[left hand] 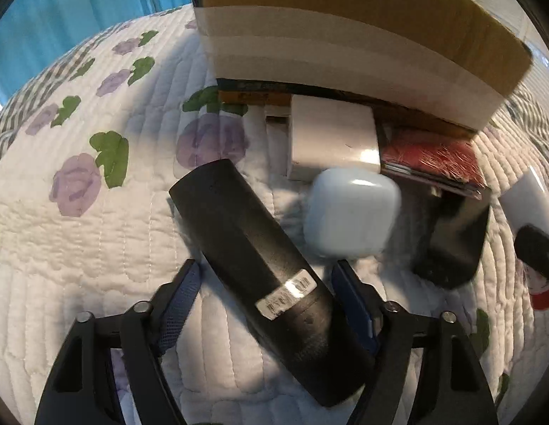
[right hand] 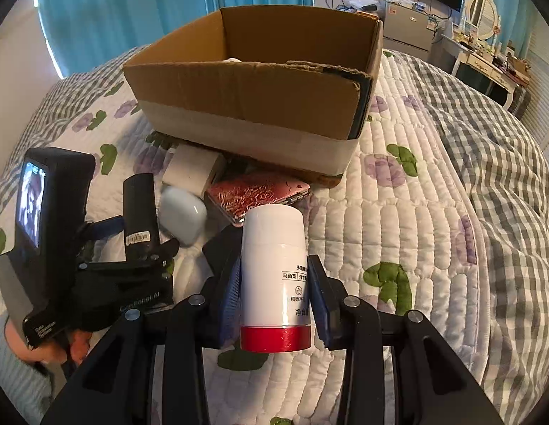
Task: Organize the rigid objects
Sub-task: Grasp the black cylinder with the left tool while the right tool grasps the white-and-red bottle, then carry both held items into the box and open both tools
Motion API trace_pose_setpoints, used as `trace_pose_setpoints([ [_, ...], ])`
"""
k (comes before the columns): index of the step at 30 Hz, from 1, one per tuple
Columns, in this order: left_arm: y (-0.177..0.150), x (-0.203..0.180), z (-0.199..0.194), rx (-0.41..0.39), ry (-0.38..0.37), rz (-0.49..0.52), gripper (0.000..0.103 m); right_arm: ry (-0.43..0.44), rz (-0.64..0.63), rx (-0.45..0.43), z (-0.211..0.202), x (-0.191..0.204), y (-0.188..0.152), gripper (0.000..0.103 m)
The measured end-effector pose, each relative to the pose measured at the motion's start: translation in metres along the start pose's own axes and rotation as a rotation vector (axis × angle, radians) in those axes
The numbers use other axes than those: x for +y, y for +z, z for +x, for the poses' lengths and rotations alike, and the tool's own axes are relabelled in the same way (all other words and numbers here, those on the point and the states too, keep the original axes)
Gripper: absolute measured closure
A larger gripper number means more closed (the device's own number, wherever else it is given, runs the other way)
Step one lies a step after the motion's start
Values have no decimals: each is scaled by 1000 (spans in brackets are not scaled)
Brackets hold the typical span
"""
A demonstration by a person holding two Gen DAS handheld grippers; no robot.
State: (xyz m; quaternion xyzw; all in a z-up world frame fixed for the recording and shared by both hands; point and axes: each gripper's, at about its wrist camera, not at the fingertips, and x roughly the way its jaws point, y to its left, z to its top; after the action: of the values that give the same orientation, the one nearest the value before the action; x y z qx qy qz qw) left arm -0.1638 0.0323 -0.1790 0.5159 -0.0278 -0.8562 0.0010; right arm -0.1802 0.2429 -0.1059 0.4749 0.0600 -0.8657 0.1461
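left hand-held gripper (left hand: 263, 283): jaws apart, straddling long black matte cylinder (left hand: 253, 244), axis diagonal across gap | right hand-held gripper (right hand: 274, 283): clamped on white red-banded bottle (right hand: 274, 276)

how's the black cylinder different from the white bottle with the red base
The black cylinder is plain matte black with one small barcode sticker; the white bottle carries printed text and a red band. The cylinder lies on the quilt between the left gripper's jaws; the bottle is clamped in the right gripper, off the quilt. Both are rigid cylinders.
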Motion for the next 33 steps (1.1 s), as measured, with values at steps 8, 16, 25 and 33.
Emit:
trace_pose_setpoints([
  [8, -14, 19, -34, -13, -83, -11, 61, -2, -5, -23, -13, 7, -3, 67],
  [16, -26, 15, -76, -77, -115, 27, 63, -6, -11, -47, -38, 19, -4, 67],
  [25, -24, 9, -127, -180, -144, 44, 63, -23, -44, -120, -86, 36, 6, 67],
  [33, 27, 6, -186, -336, -148, 72, 63, -35, -71, -218, -131, 35, 52, 67],
])
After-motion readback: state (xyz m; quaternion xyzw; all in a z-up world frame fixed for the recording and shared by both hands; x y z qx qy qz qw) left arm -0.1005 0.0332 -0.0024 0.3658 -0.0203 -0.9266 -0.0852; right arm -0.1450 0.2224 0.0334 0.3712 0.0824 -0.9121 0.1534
